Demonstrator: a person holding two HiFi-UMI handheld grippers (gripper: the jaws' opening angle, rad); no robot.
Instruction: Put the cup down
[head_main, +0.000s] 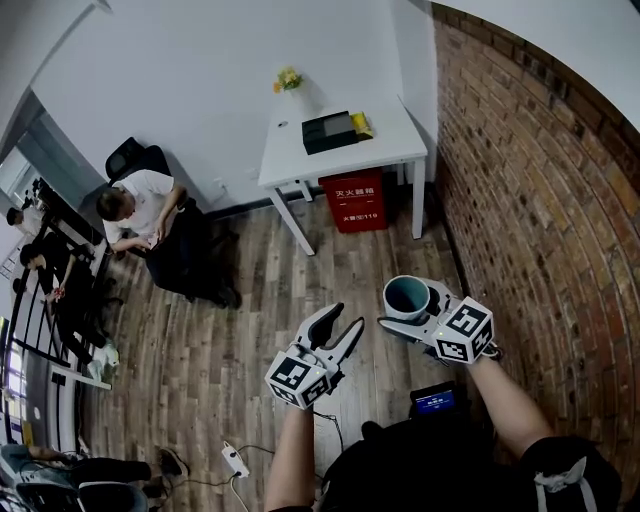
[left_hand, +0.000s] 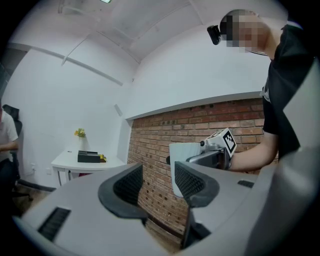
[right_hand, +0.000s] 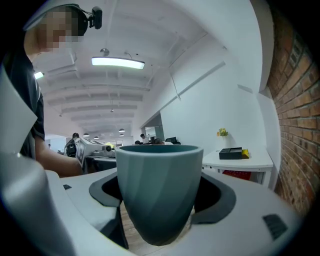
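A grey-teal cup (right_hand: 159, 192) stands upright between the jaws of my right gripper (right_hand: 160, 192), which is shut on it; both dark pads press its sides. In the head view the cup (head_main: 406, 296) hangs above the wooden floor, right of centre, with the right gripper (head_main: 402, 315) around it. My left gripper (head_main: 337, 325) is held out beside it, to the left, open and empty. In the left gripper view its pads (left_hand: 189, 181) stand apart with brick wall between them, and the cup (left_hand: 179, 161) shows pale beyond them.
A white table (head_main: 385, 148) stands ahead against the wall with a black box (head_main: 329, 132), a yellow item and a flower vase (head_main: 289, 84). A red box (head_main: 353, 201) sits under it. Brick wall (head_main: 540, 200) runs along the right. A seated person (head_main: 150, 225) is at the left.
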